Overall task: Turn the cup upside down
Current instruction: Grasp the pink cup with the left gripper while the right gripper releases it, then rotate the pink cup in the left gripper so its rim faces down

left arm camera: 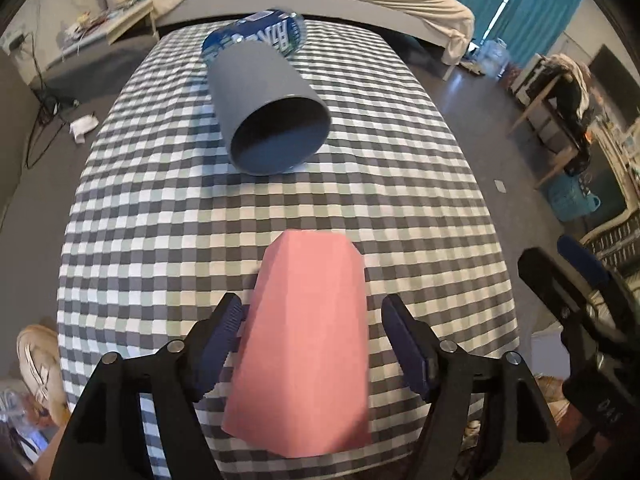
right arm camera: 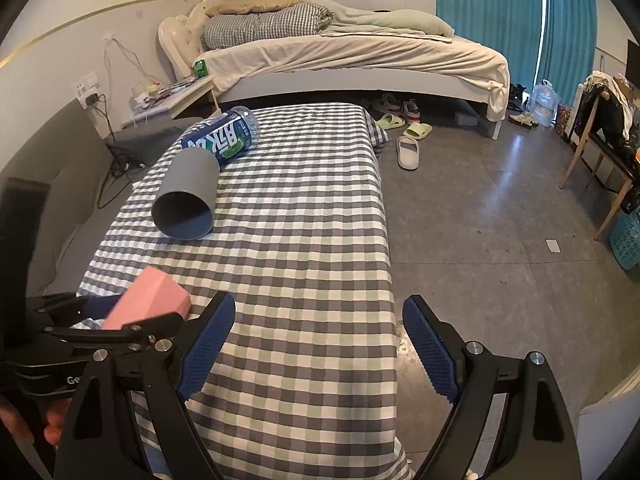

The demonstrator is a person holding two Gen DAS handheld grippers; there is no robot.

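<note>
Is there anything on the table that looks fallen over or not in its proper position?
Yes. The grey cup lies on its side, mouth open toward the cameras. Behind it, a blue bottle also lies on its side, against the cup's base. The pink cup stands upside down.

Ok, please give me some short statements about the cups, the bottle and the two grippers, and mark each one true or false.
1. The pink cup lies between the fingers of the left gripper, whose jaws are open around it. True.
2. The grey cup stands upright on the checkered cloth. False: it lies on its side, its open mouth toward the cameras.
3. The blue-labelled bottle lies just behind the grey cup. True.
4. The right gripper is shut on the grey cup. False: it is open and holds nothing.
5. The pink cup is touching the grey cup. False: a stretch of cloth separates them.
</note>
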